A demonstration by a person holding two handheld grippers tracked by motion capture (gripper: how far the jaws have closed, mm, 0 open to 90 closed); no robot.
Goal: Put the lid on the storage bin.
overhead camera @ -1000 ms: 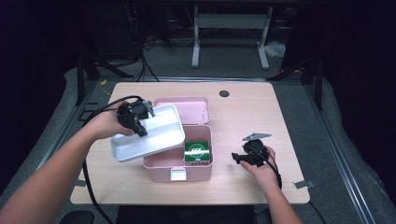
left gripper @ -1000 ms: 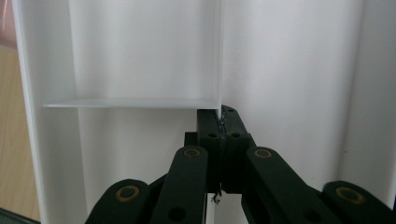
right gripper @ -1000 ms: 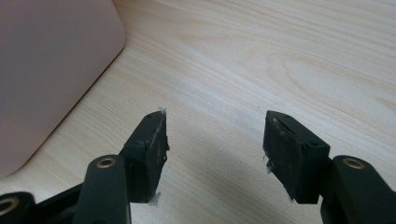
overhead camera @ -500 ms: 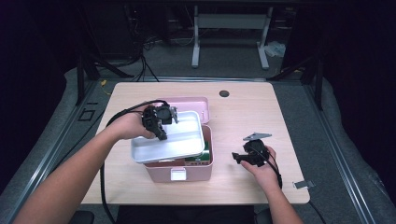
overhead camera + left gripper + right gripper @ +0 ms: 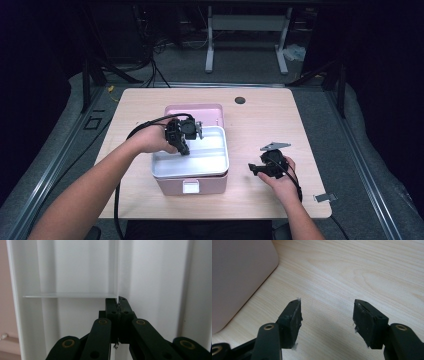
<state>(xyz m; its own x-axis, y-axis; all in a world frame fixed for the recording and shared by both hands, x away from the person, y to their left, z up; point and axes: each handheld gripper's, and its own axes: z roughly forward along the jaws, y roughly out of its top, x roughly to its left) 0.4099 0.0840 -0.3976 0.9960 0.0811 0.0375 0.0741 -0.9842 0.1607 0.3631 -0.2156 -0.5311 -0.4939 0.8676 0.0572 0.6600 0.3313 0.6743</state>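
Light wood table [image 5: 260, 115] with rounded corners and a small dark round hole [image 5: 240, 100] near its far edge. Grey floor [image 5: 370, 150] all around it, a white metal stand [image 5: 245, 30] beyond the table, tangled black cables [image 5: 145, 65] off to its far left. Room's pretty dark.

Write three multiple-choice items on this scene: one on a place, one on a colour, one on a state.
1. Where is the white plastic insert tray?
A. on top of the pink plastic box
B. on the floor
C. beside the right hand

2. What colour is the box?
A. blue
B. pink
C. green

3. How is the right claw?
A. shut on the tray
B. shut on a cable
C. open over the wooden table

Key: 1 A, the tray covers the box opening while the left claw grips its divider; 2 B, its walls are pink; 3 C, its jaws stand apart, nothing between.
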